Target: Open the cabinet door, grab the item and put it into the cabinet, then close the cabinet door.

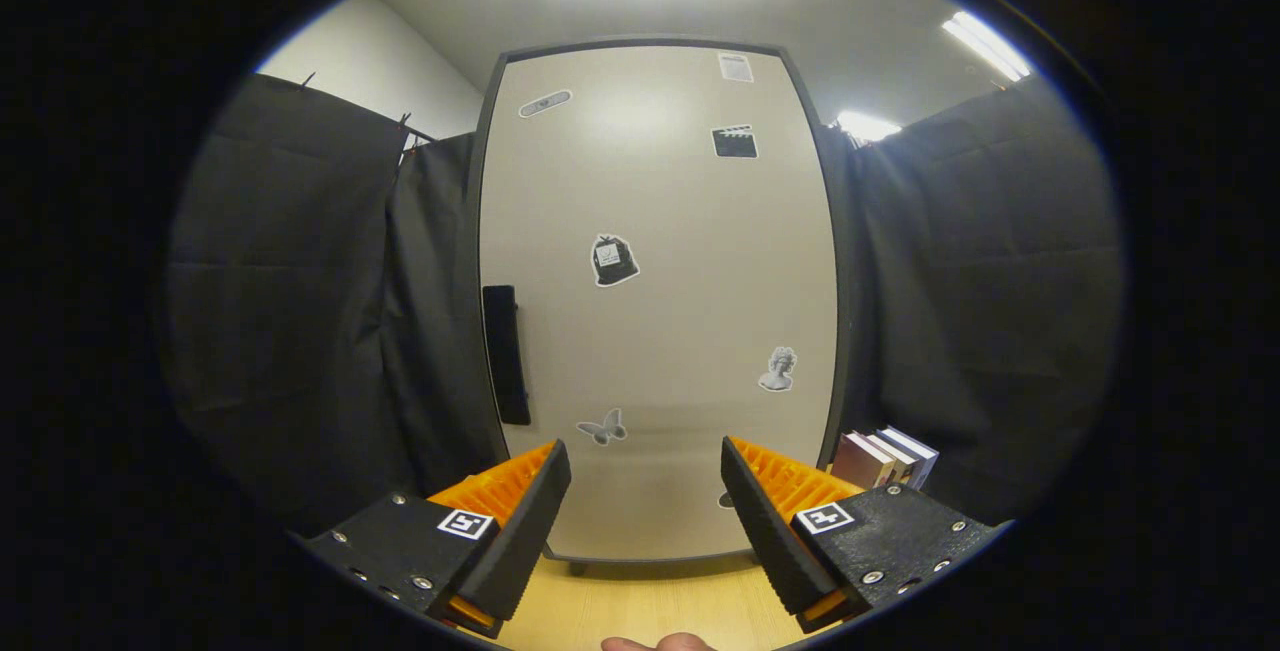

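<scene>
We see the cabinet door (660,301) shut, pale and flat, standing upright on the wooden bench (650,601) straight ahead of the gripper (646,491). A dark vertical handle (505,353) sits along the door's left edge, beyond the left finger. Stickers dot the door: a butterfly (603,427) low down just ahead of the fingers, a bust (778,370) to the right, a bag shape (613,260) in the middle. Our jaws stand wide apart with nothing between them, short of the door. A few books (885,458) stand upright just right of the cabinet, beyond the right finger. Black curtains (300,311) hang on both sides
</scene>
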Available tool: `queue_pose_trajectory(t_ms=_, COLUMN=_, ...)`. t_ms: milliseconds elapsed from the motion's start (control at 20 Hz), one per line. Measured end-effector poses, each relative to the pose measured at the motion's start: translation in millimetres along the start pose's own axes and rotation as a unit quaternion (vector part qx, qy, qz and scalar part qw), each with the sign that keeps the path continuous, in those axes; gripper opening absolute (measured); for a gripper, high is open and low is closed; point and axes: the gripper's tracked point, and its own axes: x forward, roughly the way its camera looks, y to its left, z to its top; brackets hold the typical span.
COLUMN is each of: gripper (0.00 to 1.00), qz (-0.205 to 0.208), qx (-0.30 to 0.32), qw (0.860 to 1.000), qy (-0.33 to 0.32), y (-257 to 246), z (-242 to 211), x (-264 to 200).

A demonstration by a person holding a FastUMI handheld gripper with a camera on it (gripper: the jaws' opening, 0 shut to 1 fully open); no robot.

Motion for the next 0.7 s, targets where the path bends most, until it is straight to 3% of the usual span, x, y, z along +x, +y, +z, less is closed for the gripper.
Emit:
queue_pose_trajectory(t_ms=350, gripper=0.94, qz=0.03, qx=0.001, qw=0.999, qy=-0.011, y=51.5, z=30.1, x=41.8)
queue_pose_trajectory(t_ms=700, gripper=0.94, qz=0.053, qx=-0.006, qw=0.998, qy=-0.017, y=100.4, z=20.0, x=96.5)
